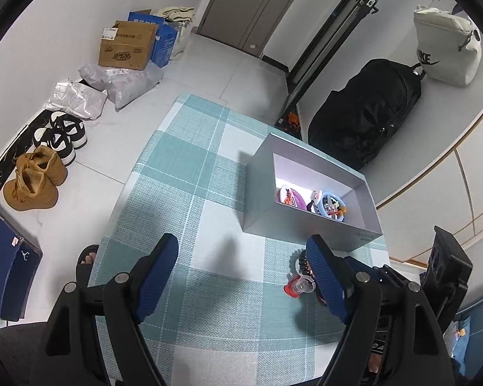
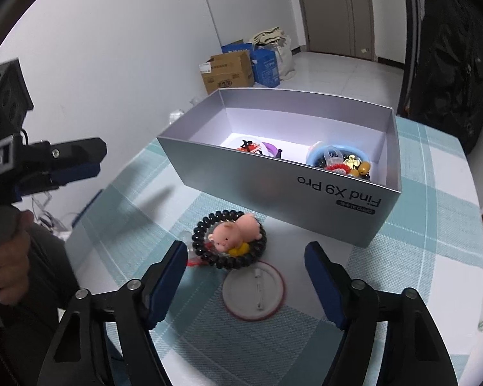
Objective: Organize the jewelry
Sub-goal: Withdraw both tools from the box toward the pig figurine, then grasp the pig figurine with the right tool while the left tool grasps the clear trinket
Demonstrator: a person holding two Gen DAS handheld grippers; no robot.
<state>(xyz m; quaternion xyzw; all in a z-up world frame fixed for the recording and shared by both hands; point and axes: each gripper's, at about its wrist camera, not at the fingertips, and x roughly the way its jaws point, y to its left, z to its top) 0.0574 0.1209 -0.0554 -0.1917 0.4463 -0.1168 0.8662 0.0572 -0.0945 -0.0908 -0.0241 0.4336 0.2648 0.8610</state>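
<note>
Pictured from two wrist cameras, largest first: a table under a teal-and-white checked cloth [image 2: 434,193]; on it, toward the far side, an open grey phone box [image 2: 273,177] serving as the jewelry holder, already containing a blue ring-shaped dish of beads and charms [image 2: 338,157] and a purple-and-red piece [image 2: 260,148] beside it; in front of the box, well outside it, a round white pin badge [image 2: 252,292] lying pin side up; just beyond and touching the badge's far edge, a black bead bracelet [image 2: 209,251] with a pink pig charm [image 2: 235,233] resting inside its loop. Right gripper [image 2: 244,276] spread wide, empty, straddling the badge and bracelet; left gripper [image 1: 241,273] likewise wide apart and empty, raised over bare cloth. Judged partly done: some pieces boxed; bracelet, pig and badge left to go in.
</note>
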